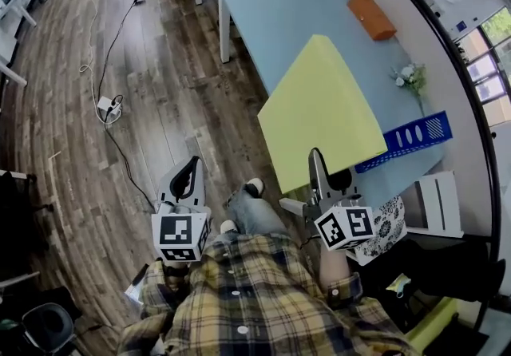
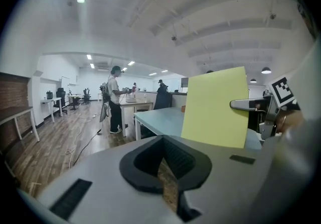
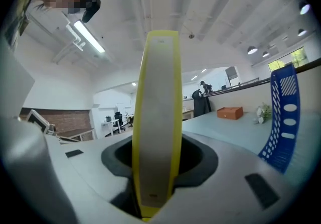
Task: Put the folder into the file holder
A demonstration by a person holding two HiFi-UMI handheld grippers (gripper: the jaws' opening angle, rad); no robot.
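1. My right gripper (image 1: 317,161) is clamped on the yellow folder (image 1: 323,111) at frame centre.
2. My left gripper (image 1: 189,172), lower left, has its jaws together and holds nothing.
3. The folder is not yet in the blue file holder (image 1: 411,139) just right of it, so I judge the insertion remains.

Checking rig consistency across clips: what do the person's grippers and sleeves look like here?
The left gripper and right gripper are light grey with black jaw pads; each carries a white cube of black square markers. Sleeves are yellow-and-dark plaid.

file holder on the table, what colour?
Blue, with oval slots and mesh cutouts: file holder. Clearest in the right gripper view.
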